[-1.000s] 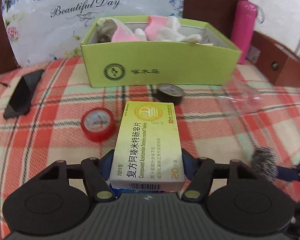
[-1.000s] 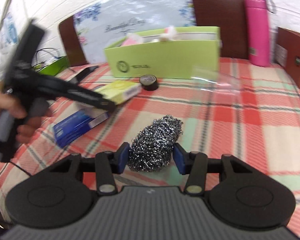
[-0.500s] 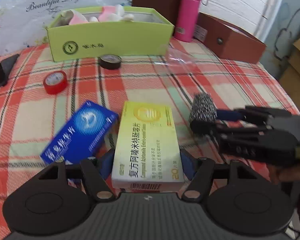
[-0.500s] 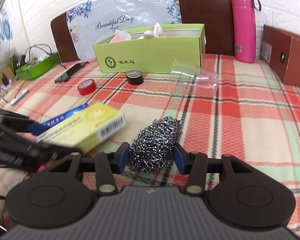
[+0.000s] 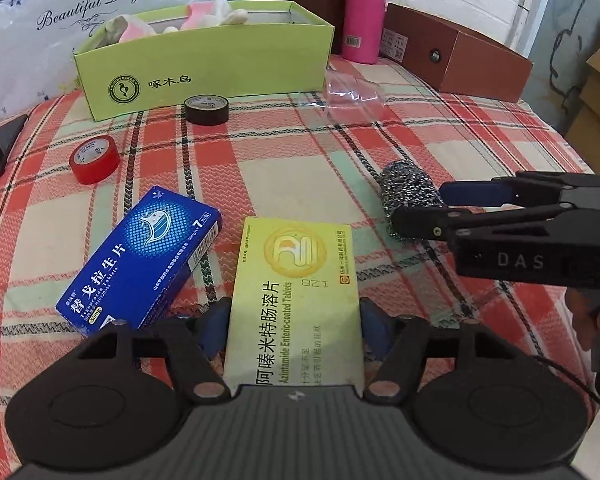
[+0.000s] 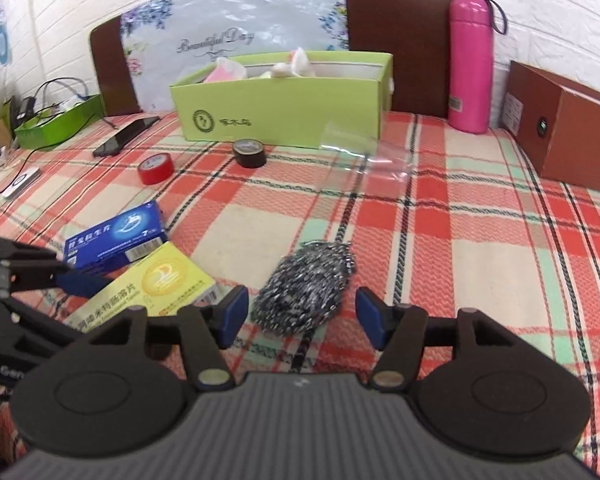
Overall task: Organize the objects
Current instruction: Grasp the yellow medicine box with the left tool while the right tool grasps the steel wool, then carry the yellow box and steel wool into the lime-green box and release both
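Steel-wool scourer (image 6: 306,286) lies on the plaid-covered counter (image 6: 480,216) between the just-opened jaws of the right gripper (image 6: 302,312), pads clear of it, while the left gripper (image 5: 294,320) is clamped on the yellow tablet box (image 5: 296,280) at the near edge, just right of the blue tablet box (image 5: 140,258). Judged from this, sorting is barely begun: red tape (image 5: 94,159), black tape (image 5: 206,109) and a clear cup (image 5: 354,96) sit loose before the green box (image 5: 204,64). That box's contents show only as pale cloth above the rim; the cup is hard to make out.
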Action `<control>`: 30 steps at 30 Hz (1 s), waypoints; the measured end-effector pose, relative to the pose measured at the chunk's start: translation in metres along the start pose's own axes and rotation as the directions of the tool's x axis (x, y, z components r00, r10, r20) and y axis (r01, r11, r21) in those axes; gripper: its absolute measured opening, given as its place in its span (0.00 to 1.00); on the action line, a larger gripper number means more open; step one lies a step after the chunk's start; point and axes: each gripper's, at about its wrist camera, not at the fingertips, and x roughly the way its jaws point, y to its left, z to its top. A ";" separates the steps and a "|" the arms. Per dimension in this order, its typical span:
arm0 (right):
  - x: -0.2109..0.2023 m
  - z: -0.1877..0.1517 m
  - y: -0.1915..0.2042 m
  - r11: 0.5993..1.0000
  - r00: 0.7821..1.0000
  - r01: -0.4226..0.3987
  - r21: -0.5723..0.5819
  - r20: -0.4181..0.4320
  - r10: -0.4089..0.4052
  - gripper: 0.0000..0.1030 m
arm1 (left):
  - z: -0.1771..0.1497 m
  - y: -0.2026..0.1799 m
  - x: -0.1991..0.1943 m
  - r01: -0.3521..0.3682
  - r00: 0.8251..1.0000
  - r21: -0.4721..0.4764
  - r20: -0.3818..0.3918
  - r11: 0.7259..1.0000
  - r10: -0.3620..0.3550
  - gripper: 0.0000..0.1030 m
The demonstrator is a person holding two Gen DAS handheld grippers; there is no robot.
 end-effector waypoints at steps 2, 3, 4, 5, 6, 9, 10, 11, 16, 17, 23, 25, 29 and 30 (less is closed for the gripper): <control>0.005 0.002 0.001 1.000 1.000 0.003 0.018 -0.005 -0.003 0.57 | 0.001 -0.002 0.002 -0.008 1.000 -0.007 0.007 1.000 0.008 0.69; 0.007 0.003 0.002 1.000 1.000 0.008 0.018 -0.006 -0.008 0.57 | 0.002 -0.002 0.003 -0.010 1.000 -0.004 0.008 1.000 0.010 0.69; 0.009 0.004 0.004 1.000 1.000 0.016 0.013 -0.010 -0.016 0.57 | 0.002 -0.003 0.004 -0.012 1.000 -0.002 0.012 1.000 0.012 0.69; 0.011 0.004 0.005 1.000 1.000 0.020 0.007 -0.012 -0.020 0.56 | 0.001 -0.003 0.004 -0.010 1.000 0.000 0.013 1.000 0.010 0.69; 0.012 0.004 0.006 1.000 1.000 0.019 0.006 -0.012 -0.019 0.54 | 0.001 -0.003 0.004 -0.008 1.000 -0.001 0.013 1.000 0.008 0.68; 0.017 0.002 0.007 1.000 0.999 0.027 0.010 -0.023 -0.027 0.50 | 0.003 -0.004 0.005 -0.010 1.000 0.003 0.011 1.000 0.010 0.68; 0.019 0.001 0.007 0.999 0.999 0.036 0.013 -0.028 -0.035 0.46 | 0.004 -0.005 0.006 -0.010 1.000 0.008 0.010 1.000 0.010 0.68; 0.021 0.000 0.006 0.999 0.999 0.039 0.022 -0.031 -0.038 0.45 | 0.004 -0.006 0.007 -0.007 1.000 0.019 0.012 1.000 0.007 0.67; 0.009 -0.001 0.006 0.999 0.999 0.033 0.027 -0.013 -0.033 0.40 | 0.007 -0.001 -0.002 0.039 0.999 -0.017 0.028 0.999 -0.039 0.67; 0.005 0.000 0.006 0.999 1.000 0.026 0.022 -0.008 -0.026 0.40 | 0.008 0.001 -0.006 0.041 0.998 -0.021 0.040 0.999 -0.040 0.67; -0.019 0.026 0.011 1.000 0.997 -0.027 0.001 0.076 0.027 0.40 | 0.025 0.016 -0.044 0.031 0.991 -0.043 0.131 0.999 -0.025 0.67; -0.027 0.039 0.014 0.999 0.993 -0.045 -0.024 0.111 0.047 0.40 | 0.035 0.022 -0.057 0.020 0.985 -0.045 0.169 0.999 -0.012 0.67; -0.037 0.070 0.019 0.995 0.980 -0.079 -0.066 0.178 0.089 0.40 | 0.061 0.038 -0.076 -0.005 0.969 -0.061 0.248 0.998 0.019 0.67; -0.037 0.078 0.020 0.994 0.977 -0.083 -0.076 0.192 0.097 0.40 | 0.067 0.042 -0.078 -0.013 0.964 -0.067 0.262 0.998 0.030 0.67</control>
